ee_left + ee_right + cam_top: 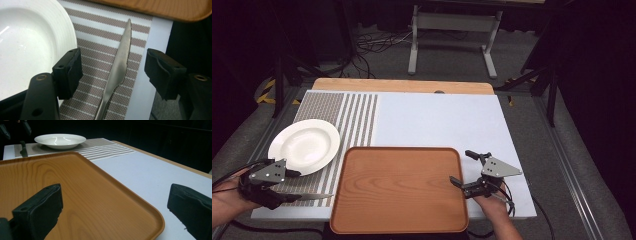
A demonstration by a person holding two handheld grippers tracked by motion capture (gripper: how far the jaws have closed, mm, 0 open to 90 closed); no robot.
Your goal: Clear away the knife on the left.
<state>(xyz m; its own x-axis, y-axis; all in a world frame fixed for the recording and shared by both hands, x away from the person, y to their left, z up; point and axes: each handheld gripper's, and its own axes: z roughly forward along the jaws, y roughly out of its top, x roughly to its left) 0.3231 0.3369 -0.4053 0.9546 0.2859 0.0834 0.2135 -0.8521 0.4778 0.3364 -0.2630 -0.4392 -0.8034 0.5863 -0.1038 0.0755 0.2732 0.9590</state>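
My left claw (113, 72) stands spread astride the knife (117, 67), pads clear of it, on the striped mat (105, 35) just right of the white plate (27, 42); my right claw (115, 212) gapes over the tray's (82, 202) edge.

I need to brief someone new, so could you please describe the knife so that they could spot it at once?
Start at the striped placemat on the table's left side. Near its front edge, between the white plate and the wooden tray, lies the knife, between the left gripper's open jaws. It is the slim silver thing there.
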